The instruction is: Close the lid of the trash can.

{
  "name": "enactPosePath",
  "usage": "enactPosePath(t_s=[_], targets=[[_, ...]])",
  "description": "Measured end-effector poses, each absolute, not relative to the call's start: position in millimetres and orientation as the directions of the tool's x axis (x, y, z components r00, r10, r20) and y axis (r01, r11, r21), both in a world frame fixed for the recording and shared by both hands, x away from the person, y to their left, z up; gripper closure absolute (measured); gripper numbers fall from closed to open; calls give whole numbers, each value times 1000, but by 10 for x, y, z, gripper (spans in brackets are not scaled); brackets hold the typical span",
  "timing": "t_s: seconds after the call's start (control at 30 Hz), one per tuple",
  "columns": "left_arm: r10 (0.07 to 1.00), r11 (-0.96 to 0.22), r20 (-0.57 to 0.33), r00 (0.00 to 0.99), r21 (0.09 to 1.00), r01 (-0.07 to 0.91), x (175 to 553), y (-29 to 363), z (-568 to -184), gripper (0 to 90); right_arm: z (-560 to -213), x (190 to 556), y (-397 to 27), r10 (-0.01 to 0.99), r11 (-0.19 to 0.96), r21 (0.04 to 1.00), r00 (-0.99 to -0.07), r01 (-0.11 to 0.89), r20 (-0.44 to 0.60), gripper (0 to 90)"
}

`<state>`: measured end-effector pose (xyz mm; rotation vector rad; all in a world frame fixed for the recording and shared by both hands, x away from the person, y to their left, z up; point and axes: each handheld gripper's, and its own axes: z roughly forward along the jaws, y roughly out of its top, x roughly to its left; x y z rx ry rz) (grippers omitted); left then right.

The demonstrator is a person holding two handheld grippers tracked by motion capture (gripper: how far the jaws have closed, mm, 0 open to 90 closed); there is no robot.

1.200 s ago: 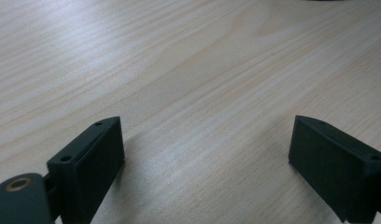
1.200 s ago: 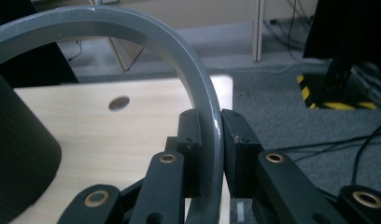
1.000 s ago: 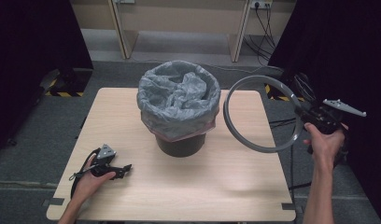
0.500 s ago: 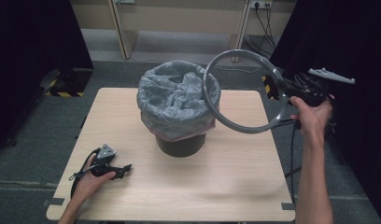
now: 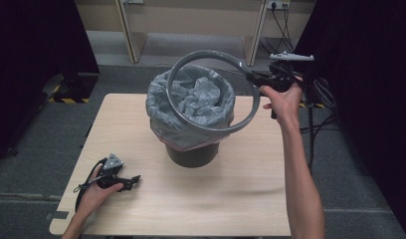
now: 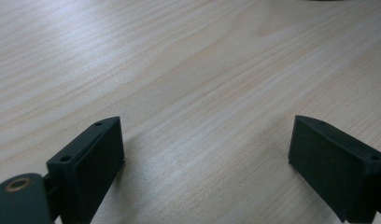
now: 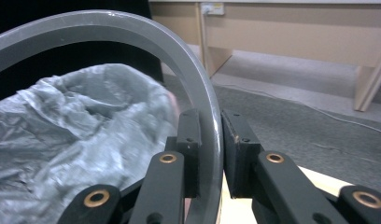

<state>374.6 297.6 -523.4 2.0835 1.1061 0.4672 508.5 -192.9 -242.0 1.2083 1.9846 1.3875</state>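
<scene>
A dark bin [image 5: 192, 153] lined with a grey plastic bag [image 5: 191, 102] stands on the wooden table [image 5: 201, 199]. My right gripper [image 5: 254, 78] is shut on a large grey ring [image 5: 211, 124] and holds it tilted in the air over the bin's mouth. In the right gripper view the ring [image 7: 188, 70] runs between the two pads [image 7: 191, 140], with the grey bag [image 7: 62, 140] behind. My left gripper [image 5: 134, 179] rests on the table near the front left corner, open, with bare wood [image 6: 202, 116] between its jaws.
Grey carpet surrounds the table. Wooden furniture legs [image 5: 126, 30] and cables [image 5: 280, 25] stand at the back. Dark curtains [image 5: 370, 99] hang on both sides. A yellow-and-black striped edge [image 5: 66, 99] lies on the floor at left.
My right hand has carried the ring up and to the left, from beside the table's right edge to above the bin. The left hand and gripper have not moved.
</scene>
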Motion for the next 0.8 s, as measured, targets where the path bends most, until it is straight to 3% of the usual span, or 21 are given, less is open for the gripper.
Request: enactPosePath(t_s=[0.33,0.8], targets=[[824,-373,-15,566,738,562,3746,2976,-5234,94,-2424,5347,-1368,817,220,855,-568,471,103,782],[824,-373,-15,566,738,562,3746,2976,-5234,95,-2476,5567,-1192,841,315,773,-540,550,41,782]])
